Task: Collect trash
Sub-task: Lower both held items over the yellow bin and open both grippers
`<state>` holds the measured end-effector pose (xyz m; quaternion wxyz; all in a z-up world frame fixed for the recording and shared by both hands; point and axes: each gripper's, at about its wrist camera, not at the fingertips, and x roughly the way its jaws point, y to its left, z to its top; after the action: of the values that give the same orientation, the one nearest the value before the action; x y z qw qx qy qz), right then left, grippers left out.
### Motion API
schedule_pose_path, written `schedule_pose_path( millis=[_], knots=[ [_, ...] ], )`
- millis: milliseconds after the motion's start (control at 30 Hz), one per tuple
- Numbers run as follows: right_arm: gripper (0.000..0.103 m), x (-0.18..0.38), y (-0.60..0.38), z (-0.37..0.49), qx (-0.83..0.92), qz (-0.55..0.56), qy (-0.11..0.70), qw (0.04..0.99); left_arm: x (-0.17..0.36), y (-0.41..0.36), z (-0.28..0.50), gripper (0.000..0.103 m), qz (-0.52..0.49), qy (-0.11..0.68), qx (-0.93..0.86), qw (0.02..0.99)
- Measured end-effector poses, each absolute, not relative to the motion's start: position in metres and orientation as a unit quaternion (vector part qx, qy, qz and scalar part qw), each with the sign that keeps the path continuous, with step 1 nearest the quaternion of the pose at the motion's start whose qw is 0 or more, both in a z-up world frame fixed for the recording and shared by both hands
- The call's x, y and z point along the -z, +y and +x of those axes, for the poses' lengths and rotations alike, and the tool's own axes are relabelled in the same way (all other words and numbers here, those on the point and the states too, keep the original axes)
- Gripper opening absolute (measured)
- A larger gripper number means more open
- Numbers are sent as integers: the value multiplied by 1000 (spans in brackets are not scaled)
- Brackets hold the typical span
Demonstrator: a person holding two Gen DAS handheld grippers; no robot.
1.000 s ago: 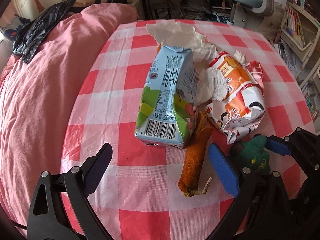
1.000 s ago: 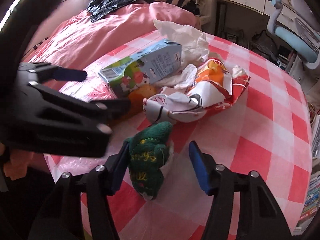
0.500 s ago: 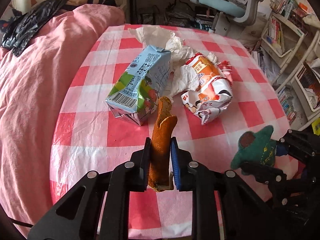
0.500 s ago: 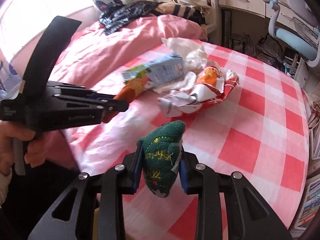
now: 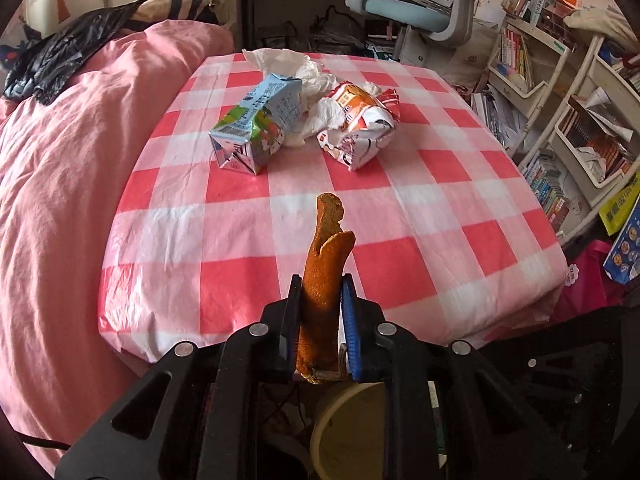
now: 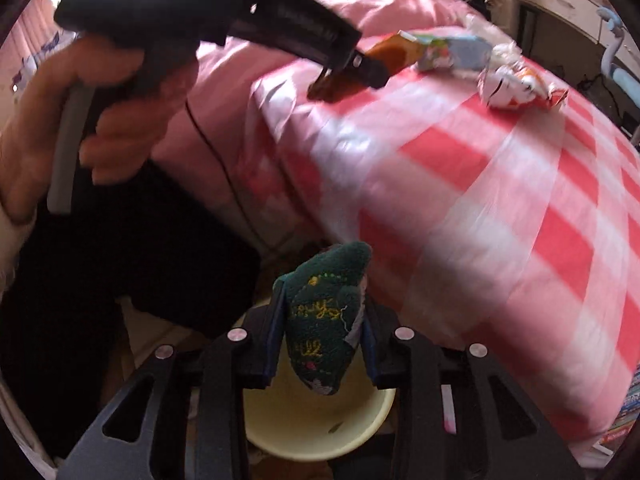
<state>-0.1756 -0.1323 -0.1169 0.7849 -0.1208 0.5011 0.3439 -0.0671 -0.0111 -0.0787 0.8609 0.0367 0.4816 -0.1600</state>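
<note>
Red-and-white checks all across the tabletop [image 5: 420,216], glossy under a plastic cover. On it, a pale blue and green drink carton [image 5: 258,124], a white, orange and red snack wrapper [image 5: 360,128], and white crumpled tissue [image 5: 308,76]. Up close, a rusty orange-brown peel [image 5: 322,284] between black fingers with a blue pad [image 5: 349,320]. Pink bedding [image 5: 60,184] alongside, with something black on it. And over the pale yellow bin [image 6: 316,424], a dark green plush piece [image 6: 324,316] stitched in yellow.

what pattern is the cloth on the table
Red, pink and white checks on the tablecloth, clearest in the left wrist view.
</note>
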Motion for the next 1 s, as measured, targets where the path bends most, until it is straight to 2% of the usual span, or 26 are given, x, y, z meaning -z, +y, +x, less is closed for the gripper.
schedule_pose_path(
  millis=[33,233,433,500,567,633,733,767,933,1000],
  knots=[
    [48,120,-132,-178,-343,-124,504,783,81,-12,-73,18,39,484,163,859],
    [71,109,-162,-167,-272,-87,476,831,101,-22,-107,18,49,517,181,835],
    [77,91,-202,-150,-209,8,437,875,134,-33,-141,21,90,577,190,789],
    [82,80,-210,-147,-201,32,413,888,138,-34,-149,33,107,584,187,783],
    [84,68,-219,-148,-195,44,387,900,136,-33,-155,64,116,580,182,785],
    [88,63,-217,-152,-186,45,367,910,130,-31,-157,72,120,568,178,794],
    [91,49,-217,-152,-173,36,338,924,115,-23,-153,75,102,536,161,822],
    [92,40,-218,-152,-170,34,331,928,105,-19,-150,79,90,519,153,836],
    [95,2,-225,-142,-152,3,273,950,40,10,-138,96,28,380,64,922],
    [95,-8,-223,-128,-141,-22,255,956,20,17,-123,96,6,347,49,937]
  ],
)
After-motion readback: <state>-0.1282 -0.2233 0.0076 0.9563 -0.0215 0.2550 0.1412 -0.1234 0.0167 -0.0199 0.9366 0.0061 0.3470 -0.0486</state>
